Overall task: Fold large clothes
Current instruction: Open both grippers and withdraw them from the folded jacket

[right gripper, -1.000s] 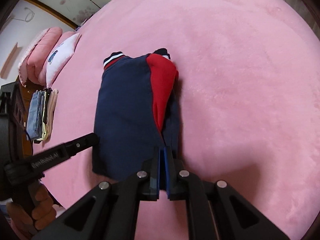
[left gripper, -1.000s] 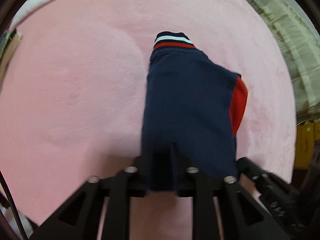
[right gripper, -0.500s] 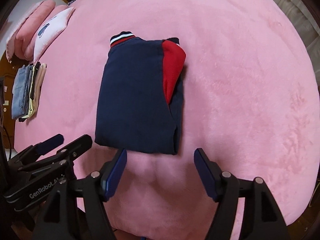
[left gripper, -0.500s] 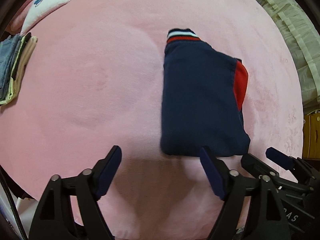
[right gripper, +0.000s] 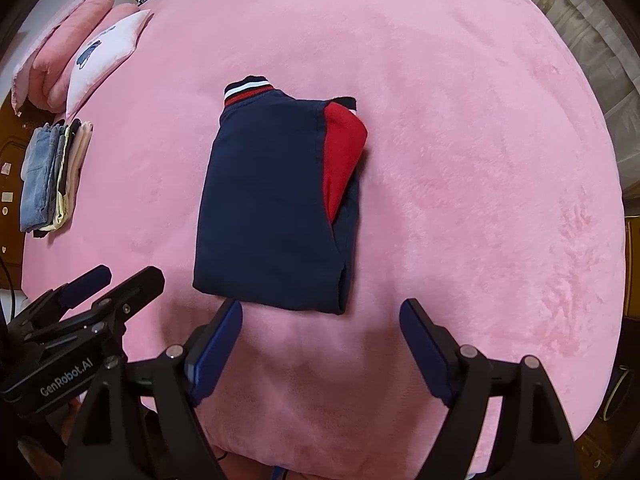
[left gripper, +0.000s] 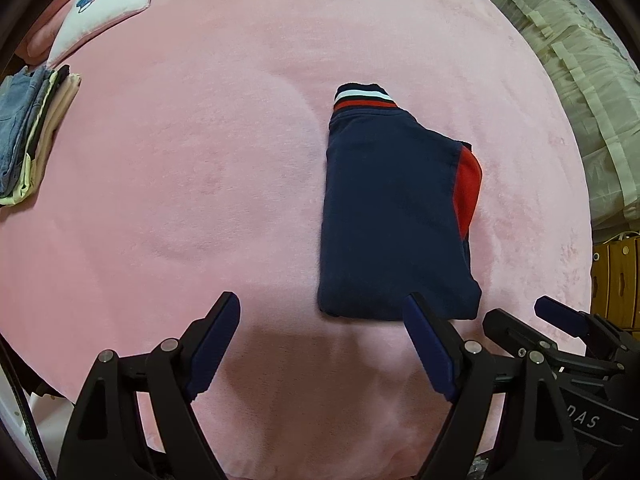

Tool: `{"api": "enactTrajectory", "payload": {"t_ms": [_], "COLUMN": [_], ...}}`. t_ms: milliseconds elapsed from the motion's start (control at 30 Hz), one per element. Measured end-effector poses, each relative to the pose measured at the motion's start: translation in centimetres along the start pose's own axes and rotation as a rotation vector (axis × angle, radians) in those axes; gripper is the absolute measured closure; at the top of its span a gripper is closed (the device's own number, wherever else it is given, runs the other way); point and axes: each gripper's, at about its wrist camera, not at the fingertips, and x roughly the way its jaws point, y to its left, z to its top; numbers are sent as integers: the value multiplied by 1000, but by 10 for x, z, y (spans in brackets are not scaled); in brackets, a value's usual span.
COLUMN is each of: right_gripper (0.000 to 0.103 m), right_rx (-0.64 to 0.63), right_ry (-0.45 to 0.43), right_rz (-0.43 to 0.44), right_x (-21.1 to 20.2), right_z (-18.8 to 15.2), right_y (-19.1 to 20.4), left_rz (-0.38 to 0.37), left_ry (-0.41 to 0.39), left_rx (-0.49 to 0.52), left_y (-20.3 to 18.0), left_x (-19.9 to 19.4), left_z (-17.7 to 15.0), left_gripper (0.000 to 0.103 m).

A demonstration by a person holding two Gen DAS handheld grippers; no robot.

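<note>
Both tools stand wide apart and hold nothing. The left tool (left gripper: 322, 312) hovers over the bed's near edge, its right pad overlapping the near hem of the garment (left gripper: 394, 216) in the left view; whether it touches the cloth cannot be told. The right tool (right gripper: 322, 318) hovers likewise just short of the garment's (right gripper: 276, 204) near hem, its left pad tip close to the fold. Each tool shows in the other's view: the right one at the lower right corner of the left view, the left one at the lower left of the right view. The garment is navy, folded into a compact rectangle, with a striped cuff at its far end and a red panel along its right side, lying flat about mid-bed on the pink blanket (right gripper: 480, 160). Near the bed's far left edge sit a stack of folded clothes (right gripper: 50, 176) and pillows (right gripper: 100, 52). Pale curtains (left gripper: 580, 92) hang past the right edge.
</note>
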Motion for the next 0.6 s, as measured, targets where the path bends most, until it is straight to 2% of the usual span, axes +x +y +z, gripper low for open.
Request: {"api": "enactTrajectory", "payload": {"t_ms": [133, 433, 600], "right_gripper": [21, 20, 20], "right_rx": [7, 17, 48], "right_ry": [-1, -2, 12], "right_rz": [-2, -4, 56], "right_x": [-3, -5, 9], "right_z": [-1, -1, 1], "right_y": [-3, -10, -22], "left_rz": [-22, -2, -4], "left_ry": [11, 13, 27], "left_rx": [-7, -15, -31], "left_y": [0, 2, 6], "left_x": [0, 2, 19], "left_z": [1, 5, 11], "left_gripper": [21, 21, 21]}}
